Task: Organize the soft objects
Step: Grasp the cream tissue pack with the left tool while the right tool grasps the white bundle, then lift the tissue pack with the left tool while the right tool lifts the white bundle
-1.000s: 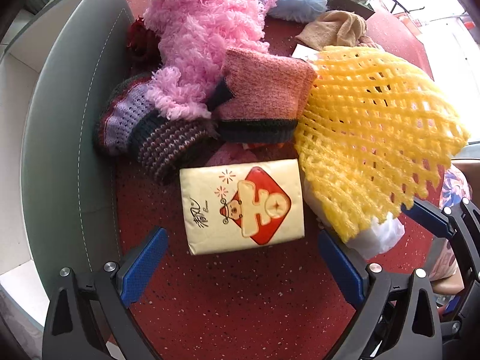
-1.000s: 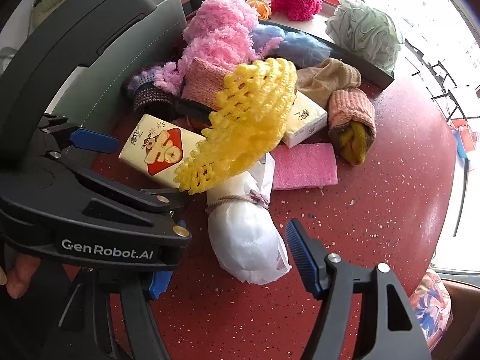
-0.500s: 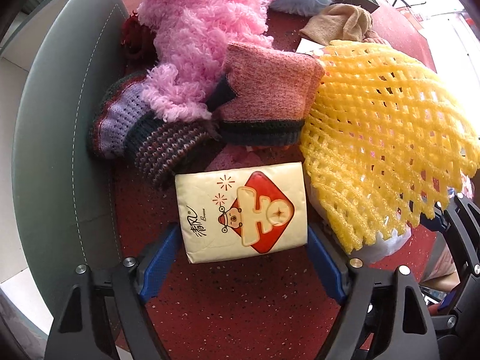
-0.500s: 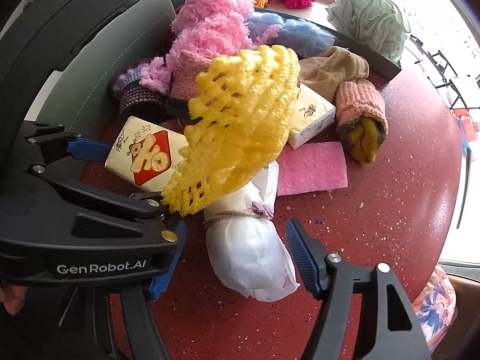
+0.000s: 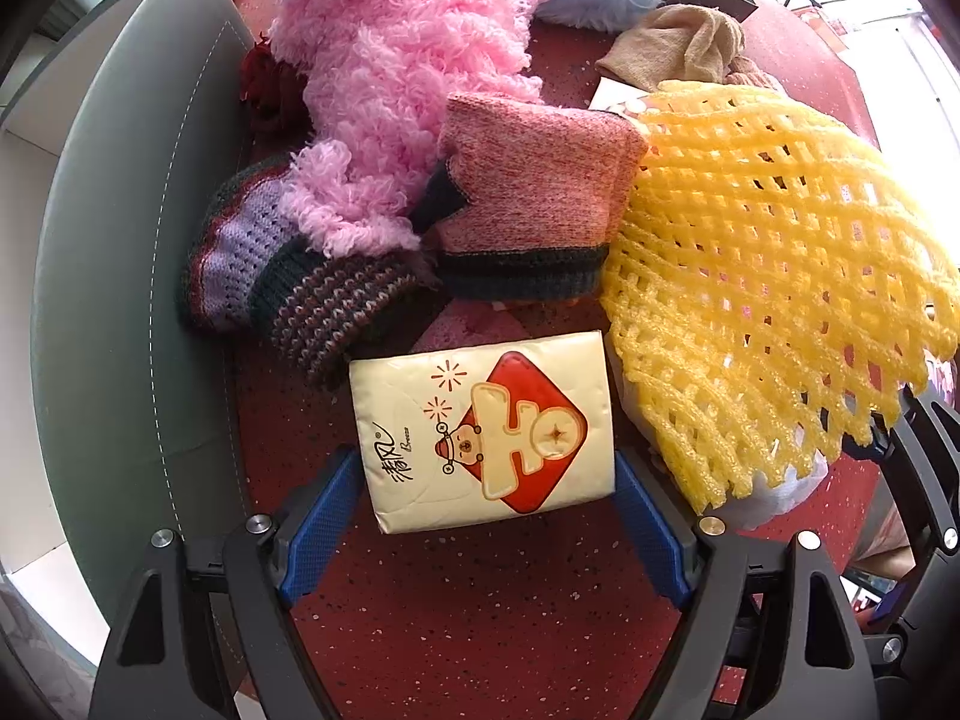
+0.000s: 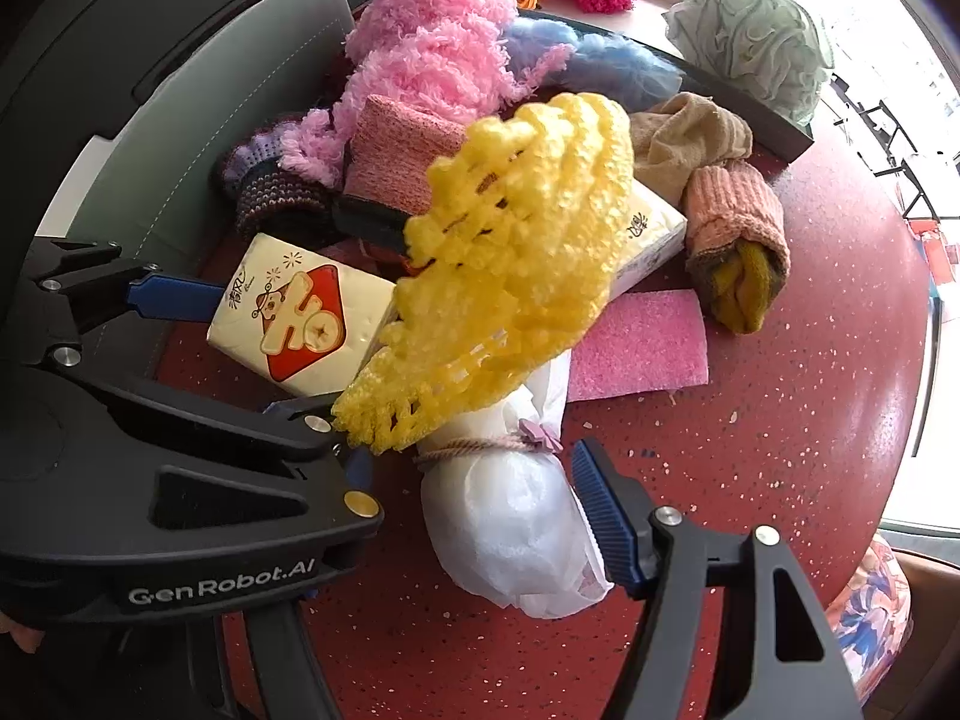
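A cream tissue pack [image 5: 486,432] with a red diamond logo lies flat on the red table [image 5: 480,612]. My left gripper [image 5: 486,468] is shut on it, one blue pad against each short side. The same pack [image 6: 294,318] shows in the right wrist view, between the left gripper's fingers [image 6: 168,299]. My right gripper [image 6: 474,474] stands open astride a white tied bag [image 6: 510,540], with a gap on the left side. Its left finger is partly hidden behind the left gripper's body. A yellow foam net [image 6: 516,288] lies over the bag's neck.
Behind the pack lie a fluffy pink scarf [image 5: 396,60], a salmon knit piece [image 5: 540,180] and a striped knit hat [image 5: 270,276]. A pink sponge [image 6: 636,342], rolled sock [image 6: 738,246], second tissue pack [image 6: 648,234] and tan cloth [image 6: 684,138] lie right. A grey chair back [image 5: 120,300] curves along the left.
The left gripper's jaws came in from wide apart onto the tissue pack's two sides. The right gripper sank a little toward the white bag.
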Demonstrator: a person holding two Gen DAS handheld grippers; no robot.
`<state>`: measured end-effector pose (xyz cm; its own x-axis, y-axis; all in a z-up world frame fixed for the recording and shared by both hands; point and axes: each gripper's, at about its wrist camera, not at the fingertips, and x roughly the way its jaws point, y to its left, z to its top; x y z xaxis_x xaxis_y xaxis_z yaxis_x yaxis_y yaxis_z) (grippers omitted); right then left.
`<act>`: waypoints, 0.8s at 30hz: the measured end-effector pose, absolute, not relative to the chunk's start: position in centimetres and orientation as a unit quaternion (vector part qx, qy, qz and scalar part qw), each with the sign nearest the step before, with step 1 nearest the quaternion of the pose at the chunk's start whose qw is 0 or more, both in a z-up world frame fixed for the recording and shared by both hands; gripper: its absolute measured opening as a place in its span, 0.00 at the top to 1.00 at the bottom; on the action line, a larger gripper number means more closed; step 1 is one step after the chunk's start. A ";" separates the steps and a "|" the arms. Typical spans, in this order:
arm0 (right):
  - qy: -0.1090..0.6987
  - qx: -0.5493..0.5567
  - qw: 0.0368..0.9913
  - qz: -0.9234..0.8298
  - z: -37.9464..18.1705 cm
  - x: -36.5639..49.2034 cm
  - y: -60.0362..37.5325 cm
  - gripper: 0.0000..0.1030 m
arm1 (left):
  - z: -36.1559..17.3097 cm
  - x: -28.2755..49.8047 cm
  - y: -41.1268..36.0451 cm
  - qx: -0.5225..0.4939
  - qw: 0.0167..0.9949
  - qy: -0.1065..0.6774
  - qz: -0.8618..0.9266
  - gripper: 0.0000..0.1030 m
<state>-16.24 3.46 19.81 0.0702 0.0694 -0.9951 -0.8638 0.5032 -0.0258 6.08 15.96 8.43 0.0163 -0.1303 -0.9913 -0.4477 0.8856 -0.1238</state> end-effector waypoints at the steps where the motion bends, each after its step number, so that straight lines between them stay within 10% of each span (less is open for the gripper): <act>1: 0.579 -0.342 0.646 0.362 19.8 -16.3 3.3 0.30 | 8.4 6.0 15.9 -0.210 0.681 0.691 0.119 0.18; 6: 0.593 -0.335 0.640 0.355 18.8 -15.5 3.2 0.49 | 8.3 5.1 16.2 -0.227 0.677 0.689 0.126 0.24; 24: 0.608 -0.316 0.640 0.348 17.1 -14.3 3.0 0.57 | 8.2 3.9 16.7 -0.246 0.669 0.687 0.141 0.24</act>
